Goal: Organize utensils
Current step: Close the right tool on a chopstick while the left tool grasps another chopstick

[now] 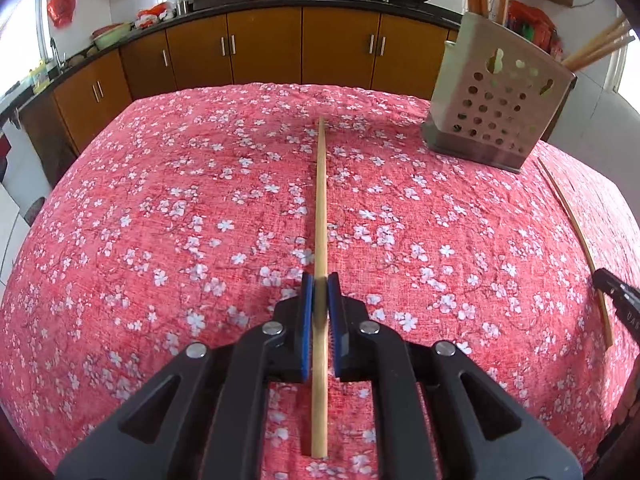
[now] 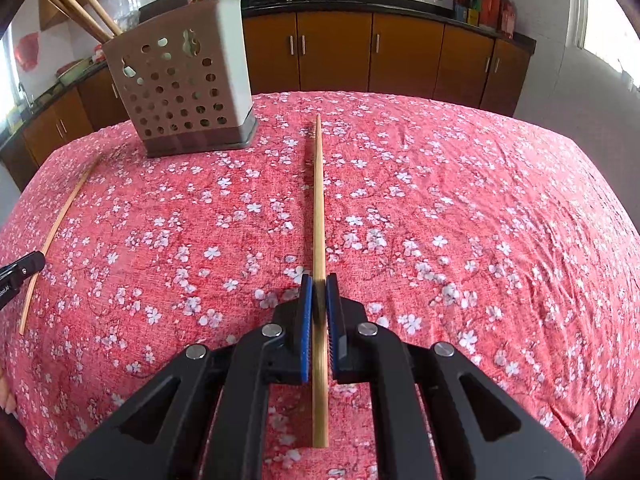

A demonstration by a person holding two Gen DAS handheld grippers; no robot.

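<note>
The left gripper point(image 1: 320, 292) is pinched on one chopstick point(image 1: 320, 200), and the right gripper point(image 2: 319, 292) is pinched on another chopstick point(image 2: 318, 200). Both sticks point past the holder point(image 2: 188, 92), probably ready to drop in beside the others.

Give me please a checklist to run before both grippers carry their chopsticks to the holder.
1. Left gripper shut on left chopstick: ok.
2. Right gripper shut on right chopstick: ok.
3. Holder upright on the tablecloth: ok.
4. Free room among the stored chopsticks: cannot tell.
5. Held chopsticks lifted off the cloth: cannot tell.
</note>
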